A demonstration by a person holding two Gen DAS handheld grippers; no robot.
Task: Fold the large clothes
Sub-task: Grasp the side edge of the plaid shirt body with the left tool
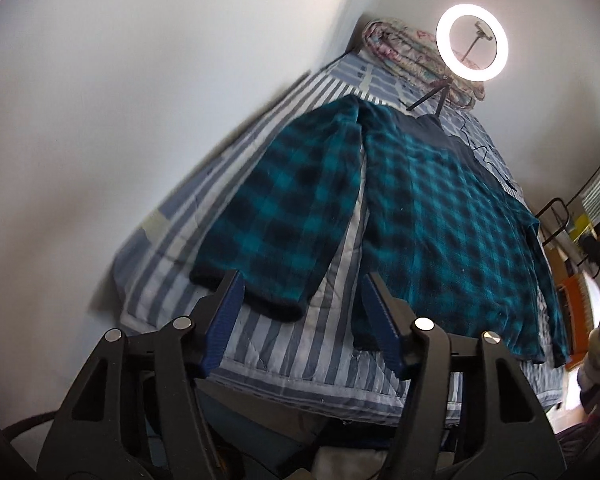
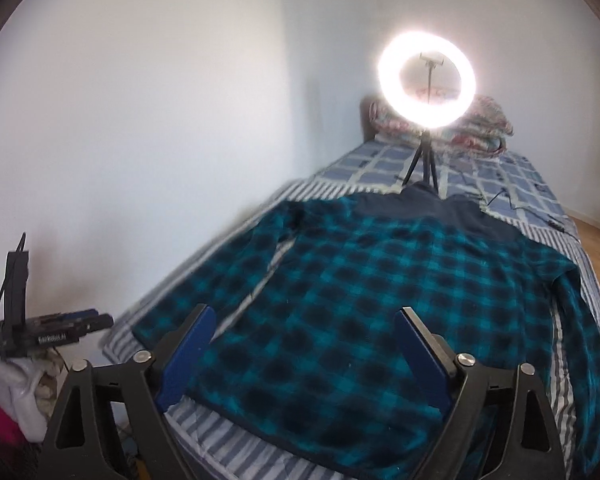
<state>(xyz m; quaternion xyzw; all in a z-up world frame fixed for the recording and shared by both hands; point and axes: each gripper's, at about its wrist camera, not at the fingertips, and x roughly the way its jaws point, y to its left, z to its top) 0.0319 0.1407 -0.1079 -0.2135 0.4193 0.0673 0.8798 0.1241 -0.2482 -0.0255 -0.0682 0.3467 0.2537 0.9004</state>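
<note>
A large teal and black checked fleece top (image 1: 452, 216) lies spread flat on the striped bed (image 1: 284, 344), dark collar toward the far end. Its left sleeve (image 1: 272, 208) lies stretched toward me. My left gripper (image 1: 302, 280) is open and empty, just short of the sleeve cuff and the hem. In the right wrist view the top (image 2: 364, 292) fills the bed. My right gripper (image 2: 304, 314) is open and empty, held above the hem. The right sleeve (image 2: 584, 344) hangs along the bed's right edge.
A lit ring light on a small tripod (image 2: 428, 84) stands on the bed beyond the collar, its cable (image 2: 500, 196) trailing right. A folded quilt (image 2: 480, 124) lies at the head. A white wall (image 2: 140, 120) runs along the left. The left gripper's body (image 2: 48, 330) shows at left.
</note>
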